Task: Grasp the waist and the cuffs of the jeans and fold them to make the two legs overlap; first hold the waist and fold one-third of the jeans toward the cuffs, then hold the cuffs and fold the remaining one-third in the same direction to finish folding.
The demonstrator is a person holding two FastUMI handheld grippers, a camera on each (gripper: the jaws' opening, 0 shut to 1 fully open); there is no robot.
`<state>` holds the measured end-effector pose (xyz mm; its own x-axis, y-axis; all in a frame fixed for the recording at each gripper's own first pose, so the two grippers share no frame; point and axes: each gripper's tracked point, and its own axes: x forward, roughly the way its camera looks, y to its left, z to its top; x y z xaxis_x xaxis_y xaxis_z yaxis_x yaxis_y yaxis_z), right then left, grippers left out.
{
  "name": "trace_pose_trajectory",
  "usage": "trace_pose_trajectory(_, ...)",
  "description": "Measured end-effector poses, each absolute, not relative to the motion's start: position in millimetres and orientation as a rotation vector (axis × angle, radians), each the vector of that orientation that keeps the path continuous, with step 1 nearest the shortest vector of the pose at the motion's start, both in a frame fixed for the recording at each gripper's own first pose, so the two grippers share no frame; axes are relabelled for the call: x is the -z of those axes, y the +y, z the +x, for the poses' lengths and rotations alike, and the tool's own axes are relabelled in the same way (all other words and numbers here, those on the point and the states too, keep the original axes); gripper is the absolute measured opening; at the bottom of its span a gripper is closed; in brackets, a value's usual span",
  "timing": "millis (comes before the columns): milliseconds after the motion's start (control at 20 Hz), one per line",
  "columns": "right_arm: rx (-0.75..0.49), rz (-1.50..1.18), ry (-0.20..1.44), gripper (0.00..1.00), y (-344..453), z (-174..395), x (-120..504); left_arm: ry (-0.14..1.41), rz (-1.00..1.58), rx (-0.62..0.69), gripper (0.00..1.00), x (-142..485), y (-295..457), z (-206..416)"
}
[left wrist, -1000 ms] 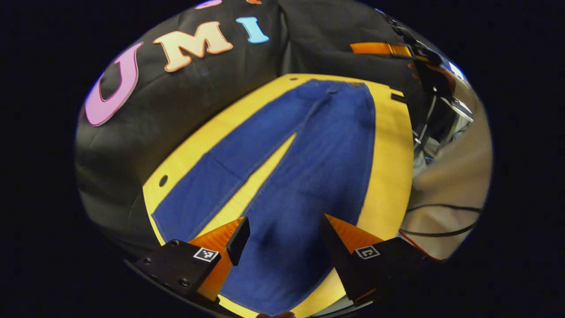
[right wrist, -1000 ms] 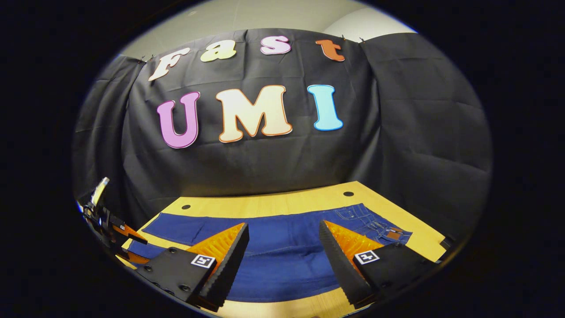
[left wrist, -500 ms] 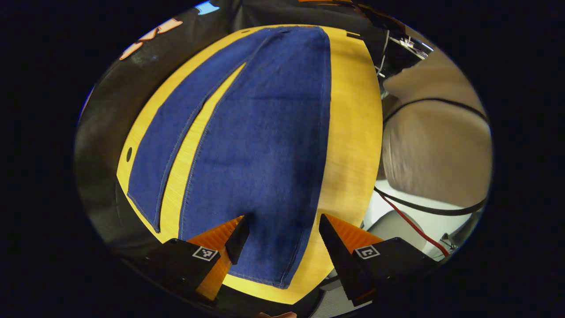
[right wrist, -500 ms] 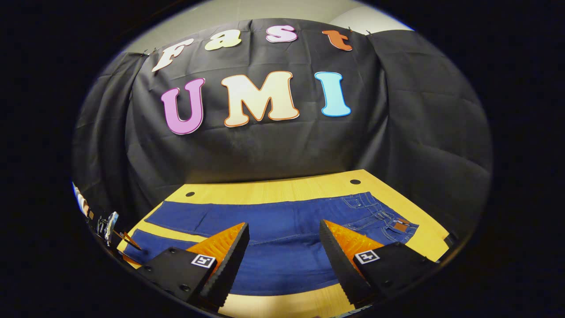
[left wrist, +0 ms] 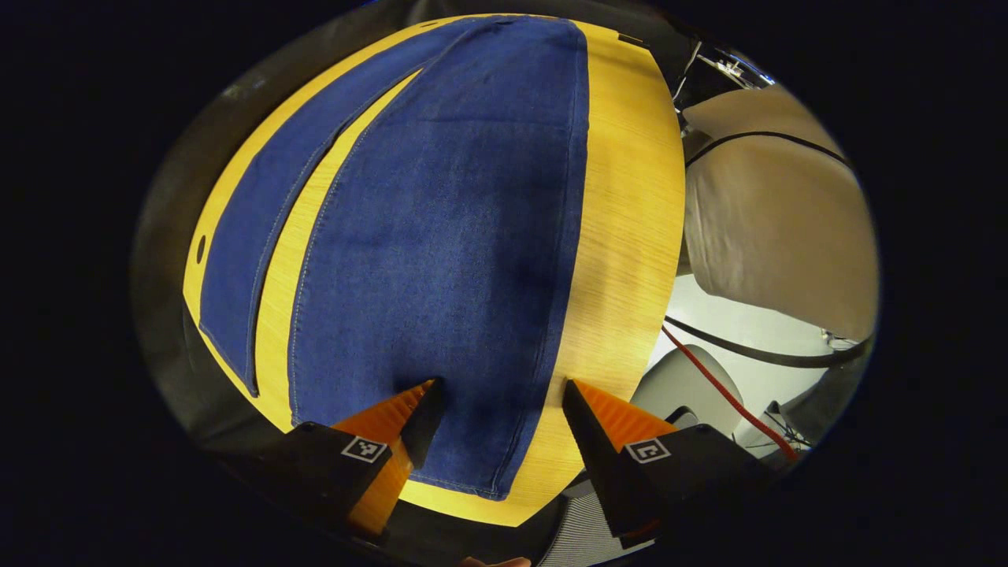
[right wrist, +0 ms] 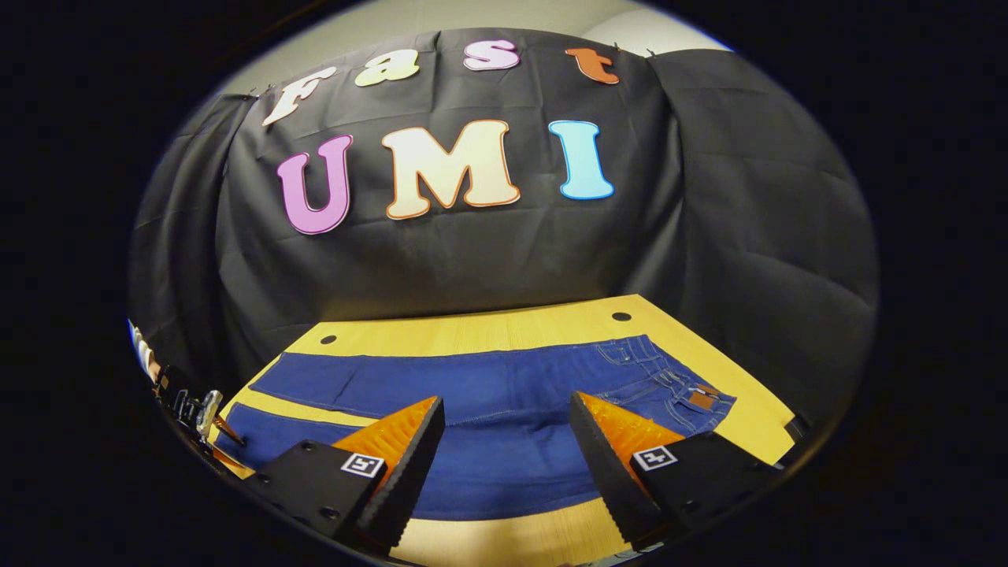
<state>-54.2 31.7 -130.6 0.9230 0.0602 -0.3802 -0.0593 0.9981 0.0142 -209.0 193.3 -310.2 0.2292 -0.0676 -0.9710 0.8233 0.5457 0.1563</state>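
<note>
Fingers on the left gripper (left wrist: 498,394) are spread wide with nothing between them, and they've dropped a lot closer to the jeans (left wrist: 441,236) over the last second. A second ago that view took in the whole garment plus the booth wall; now it's mostly denim, with the near leg's cuff (left wrist: 472,472) sitting right under the open fingers at the tabletop (left wrist: 622,236) edge. One finger is over the fabric, the other over bare wood just beside the hem. Can't tell if they're touching the cloth yet.

Right gripper (right wrist: 505,417) is also wide open and empty. It's hanging above the middle of the jeans, with the waist (right wrist: 693,398) off to one side, and it has shifted only a little, so a bit more tabletop shows. The left gripper shows far off in that view, down by the cuffs.

The jeans are flat and spread out on the tabletop, both legs side by side with a strip of wood showing between them. So nothing is folded yet.

My read: left is lining up for the cuff grab, while right isn't at the waist yet and has the bigger move to make. The first step, laying one leg over the other, looks like it's about to start, and needs both ends pinched first.
</note>
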Motion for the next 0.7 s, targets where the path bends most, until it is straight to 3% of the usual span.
trace_pose_trajectory(550, -0.003, 0.029, 0.427, 0.94, 2, -60, 139, 1.283, 0.820, 0.714, 0.98, 314, 191, -203)
trace_pose_trajectory(650, 0.004, 0.033, 0.432, 0.94, 1, -61, 139, 1.287, 0.811, 0.702, 0.91, 313, 194, -201)
trace_pose_trajectory(700, 0.004, 0.035, 0.433, 0.98, 1, -61, 138, 1.287, 0.810, 0.701, 0.86, 313, 195, -199)
